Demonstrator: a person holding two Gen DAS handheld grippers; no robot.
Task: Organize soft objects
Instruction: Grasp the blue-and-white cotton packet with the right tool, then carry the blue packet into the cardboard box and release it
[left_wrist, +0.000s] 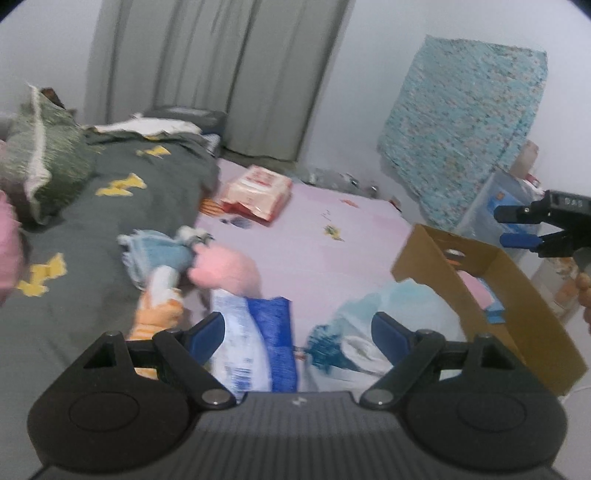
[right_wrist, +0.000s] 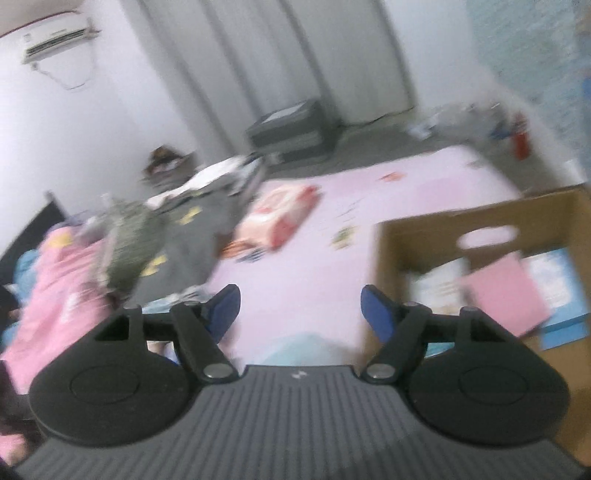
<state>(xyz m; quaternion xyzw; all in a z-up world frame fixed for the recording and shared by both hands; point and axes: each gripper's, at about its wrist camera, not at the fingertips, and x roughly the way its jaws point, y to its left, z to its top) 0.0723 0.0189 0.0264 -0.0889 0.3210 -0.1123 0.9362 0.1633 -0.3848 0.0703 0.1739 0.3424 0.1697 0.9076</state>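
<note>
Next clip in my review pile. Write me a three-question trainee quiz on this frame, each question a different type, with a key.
1. True or false: the left gripper is clamped on the pink soft toy.
2. Multiple choice: the cardboard box in the left wrist view lies A) left of the left gripper, B) right of it, C) on the grey blanket.
3. Fill in: the pack lying on the pink sheet beyond the toys is printed white and ____.

Key: 1 false, its jaws stand apart around nothing; 2 B; 3 red.
</note>
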